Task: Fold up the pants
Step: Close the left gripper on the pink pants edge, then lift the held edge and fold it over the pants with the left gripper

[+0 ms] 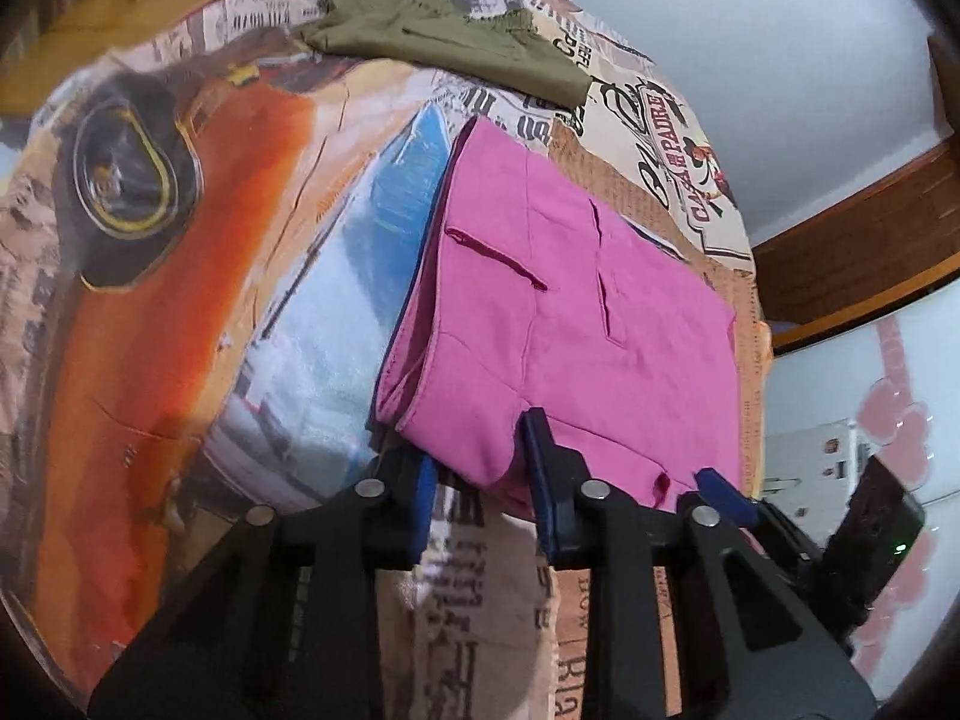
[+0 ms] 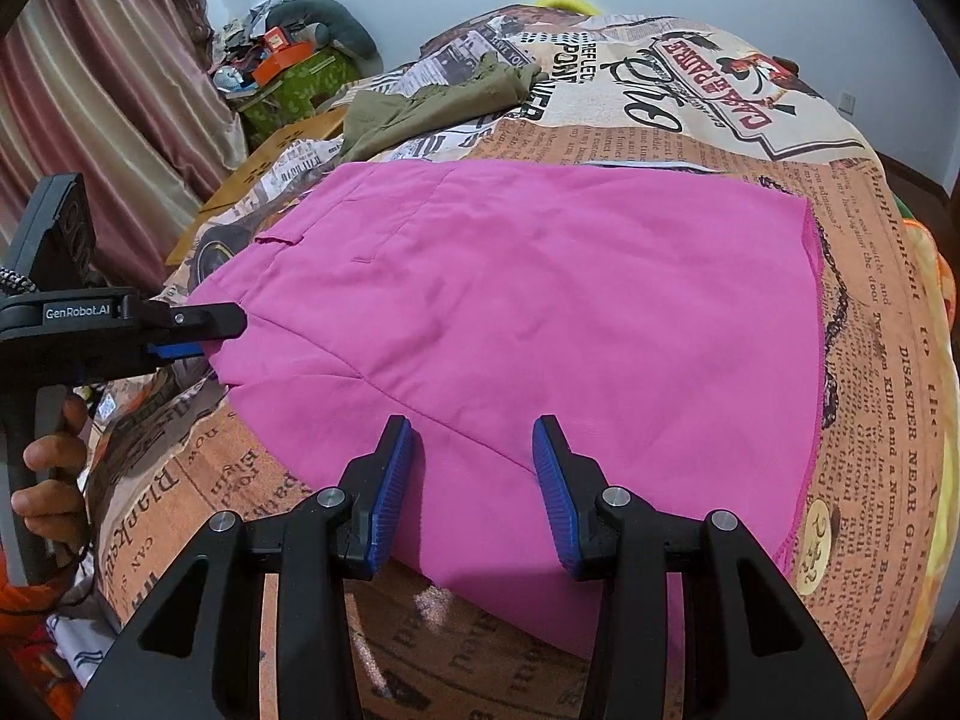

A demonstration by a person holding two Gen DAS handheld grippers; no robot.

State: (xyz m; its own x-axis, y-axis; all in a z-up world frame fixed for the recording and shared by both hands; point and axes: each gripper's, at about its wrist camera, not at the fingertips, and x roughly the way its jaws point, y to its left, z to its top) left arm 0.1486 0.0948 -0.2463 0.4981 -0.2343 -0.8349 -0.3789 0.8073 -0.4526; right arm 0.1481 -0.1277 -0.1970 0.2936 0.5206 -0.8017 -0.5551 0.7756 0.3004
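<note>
The pink pants [image 2: 528, 312] lie folded flat on the printed bedspread [image 2: 750, 120]; they also show in the left wrist view [image 1: 570, 330]. My left gripper [image 1: 480, 480] is open, its blue fingers at the near edge of the pants, one finger under the cloth edge and one over it. In the right wrist view it [image 2: 204, 333] sits at the left edge of the pants. My right gripper [image 2: 474, 492] is open and empty, hovering over the near edge of the pants. In the left wrist view its blue finger [image 1: 720, 495] shows at the right.
Olive green pants [image 2: 432, 102] lie crumpled at the far side of the bed, also seen in the left wrist view [image 1: 444, 36]. A cluttered green box [image 2: 294, 84] and curtains [image 2: 102, 96] stand at the left. A wooden door frame [image 1: 852, 240] is at the right.
</note>
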